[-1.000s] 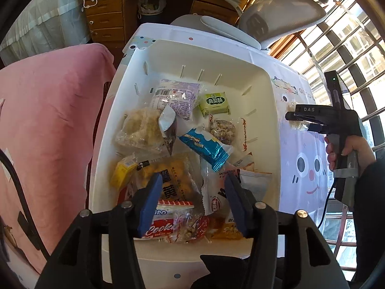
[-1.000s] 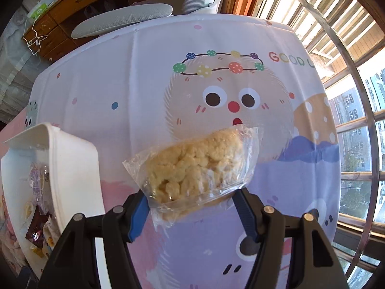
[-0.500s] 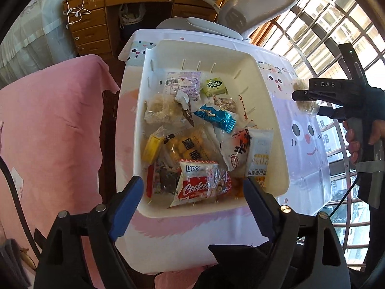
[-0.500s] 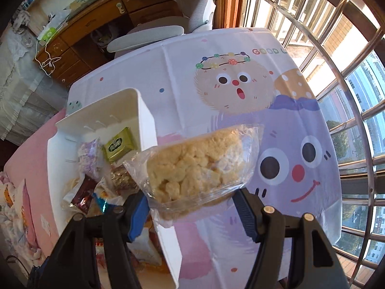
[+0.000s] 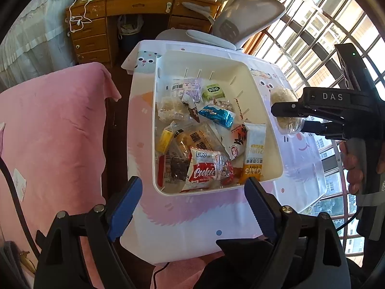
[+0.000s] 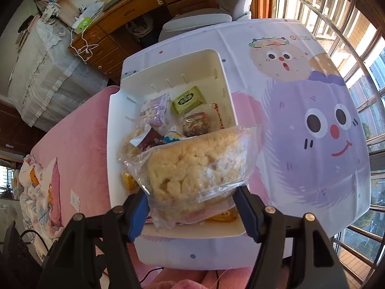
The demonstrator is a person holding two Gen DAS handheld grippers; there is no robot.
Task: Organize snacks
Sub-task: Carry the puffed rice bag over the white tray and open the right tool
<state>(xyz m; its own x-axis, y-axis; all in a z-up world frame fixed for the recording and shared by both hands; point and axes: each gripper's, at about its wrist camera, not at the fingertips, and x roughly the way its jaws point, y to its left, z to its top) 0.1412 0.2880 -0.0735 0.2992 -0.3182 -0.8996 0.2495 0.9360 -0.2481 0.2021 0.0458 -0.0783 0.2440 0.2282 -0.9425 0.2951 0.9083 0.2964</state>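
A white bin (image 5: 155, 120) on the cartoon tablecloth (image 5: 192, 219) holds several snack packets, among them a Lipo cookie pack (image 5: 204, 171), a blue packet (image 5: 216, 115) and a green one (image 5: 213, 90). My left gripper (image 5: 192, 183) hangs open above the bin's near edge, with nothing between its blue pads. My right gripper (image 6: 192, 192) is shut on a clear bag with a puffed rice cake (image 6: 192, 163). It holds the bag in the air over the near right part of the bin (image 6: 109, 144). In the left wrist view the rice cake (image 5: 284, 96) hangs just right of the bin's wall.
A pink cloth (image 5: 60, 132) covers the surface left of the table. Behind the table stand a grey office chair (image 5: 245, 16) and a wooden desk (image 5: 120, 7). A barred window (image 5: 324, 24) runs along the right side. A hand (image 5: 351, 166) grips the right tool's handle.
My left gripper opened wide and drew back and up out of the bin. My right gripper carried the rice cake up and left, from over the tablecloth to over the bin.
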